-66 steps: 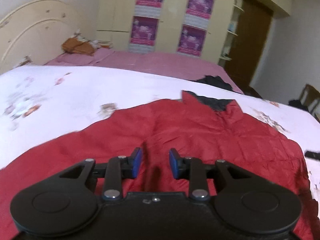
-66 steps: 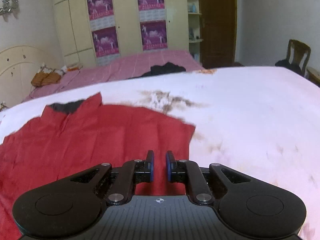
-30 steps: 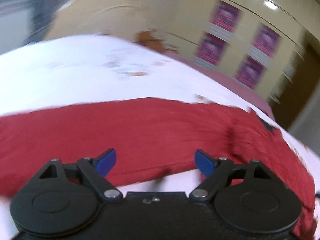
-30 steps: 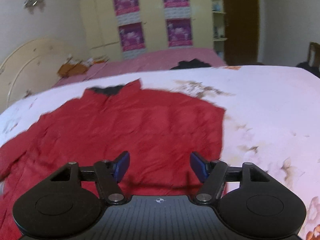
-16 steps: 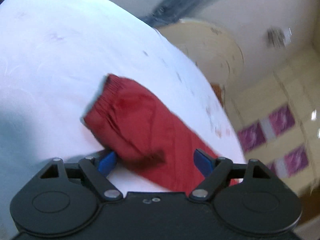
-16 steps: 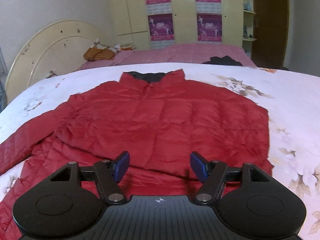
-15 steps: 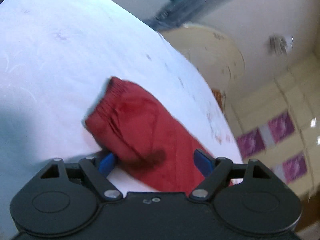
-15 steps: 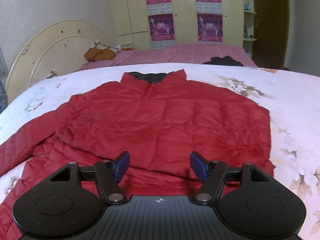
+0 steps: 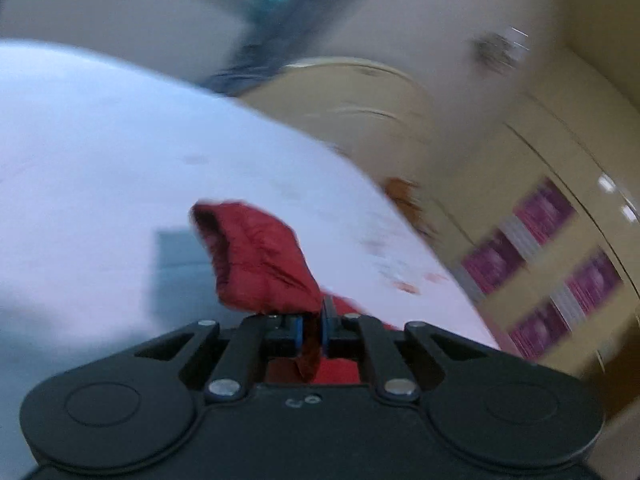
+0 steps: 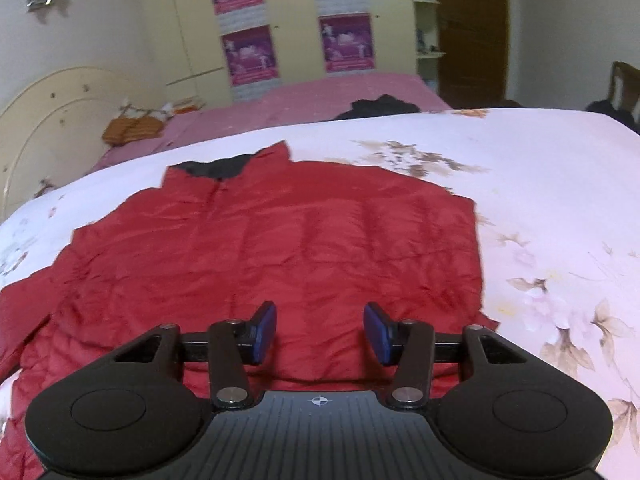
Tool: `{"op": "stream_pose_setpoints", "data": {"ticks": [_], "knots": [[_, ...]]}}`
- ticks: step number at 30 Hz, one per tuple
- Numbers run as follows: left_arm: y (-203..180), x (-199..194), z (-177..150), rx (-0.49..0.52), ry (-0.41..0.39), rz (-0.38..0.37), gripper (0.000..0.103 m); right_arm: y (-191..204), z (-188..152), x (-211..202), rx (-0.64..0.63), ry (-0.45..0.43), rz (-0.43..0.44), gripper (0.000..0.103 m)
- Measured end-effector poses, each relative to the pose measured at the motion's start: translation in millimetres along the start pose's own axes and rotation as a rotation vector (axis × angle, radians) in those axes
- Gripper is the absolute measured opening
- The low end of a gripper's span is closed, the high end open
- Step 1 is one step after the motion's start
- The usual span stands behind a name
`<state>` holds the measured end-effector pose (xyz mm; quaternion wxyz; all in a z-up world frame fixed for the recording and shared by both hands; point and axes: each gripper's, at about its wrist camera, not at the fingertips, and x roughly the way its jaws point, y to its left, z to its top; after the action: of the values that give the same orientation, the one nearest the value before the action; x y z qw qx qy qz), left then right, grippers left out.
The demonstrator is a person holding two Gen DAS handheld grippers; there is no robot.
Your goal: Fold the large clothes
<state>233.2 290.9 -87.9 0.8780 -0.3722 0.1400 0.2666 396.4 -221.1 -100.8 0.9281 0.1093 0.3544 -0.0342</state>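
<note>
The red padded jacket (image 10: pixel 272 256) lies flat on the floral bed (image 10: pixel 540 184), soft, puffy, likely slippery; cuffs and hem suit gripping. The left tongs (image 9: pixel 311 330), just closed, pinch its sleeve (image 9: pixel 256 256). The right tongs (image 10: pixel 320 332), narrowing, stand half-wide and empty above the hem.

A white bedspread with a faded flower print (image 10: pixel 540 208) covers the near bed. Beyond it lies a second bed under a pink cover (image 10: pixel 304 100), with a dark garment (image 10: pixel 380 107) bunched at its near edge and an orange-brown bundle (image 10: pixel 132 130) at its left end. A cream arched headboard (image 10: pixel 52 108) stands far left. Four purple posters (image 10: pixel 250 54) hang on the pale yellow wardrobe doors (image 10: pixel 188 36) at the back, a brown wooden door (image 10: pixel 472 28) stands to their right, and a wooden chair (image 10: pixel 624 84) shows at the far right edge.
</note>
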Motion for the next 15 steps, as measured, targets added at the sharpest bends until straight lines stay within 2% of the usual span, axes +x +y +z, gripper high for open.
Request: {"op": "stream_pose_setpoints", "data": {"ticks": [2, 5, 9, 12, 15], "knots": [[-37.0, 10.5, -6.5, 0.089, 0.015, -0.068, 0.007, -5.8, 0.0, 1.9, 0.015, 0.000, -0.016, 0.049], [-89.8, 29.8, -20.5, 0.204, 0.060, -0.168, 0.007, -12.8, -0.2, 0.3, 0.035, -0.005, -0.024, 0.029], [-153.5, 47.3, -53.5, 0.341, 0.140, -0.301, 0.007, -23.8, 0.6, -8.0, 0.057, -0.030, -0.038, 0.028], [-207.0, 56.4, -85.0, 0.487, 0.208, -0.384, 0.007, -36.2, 0.8, -14.9, 0.084, -0.041, -0.049, 0.028], [-246.1, 68.6, -111.6, 0.584, 0.278, -0.451, 0.007, -51.3, -0.1, -22.2, 0.115, -0.053, -0.061, 0.028]]}}
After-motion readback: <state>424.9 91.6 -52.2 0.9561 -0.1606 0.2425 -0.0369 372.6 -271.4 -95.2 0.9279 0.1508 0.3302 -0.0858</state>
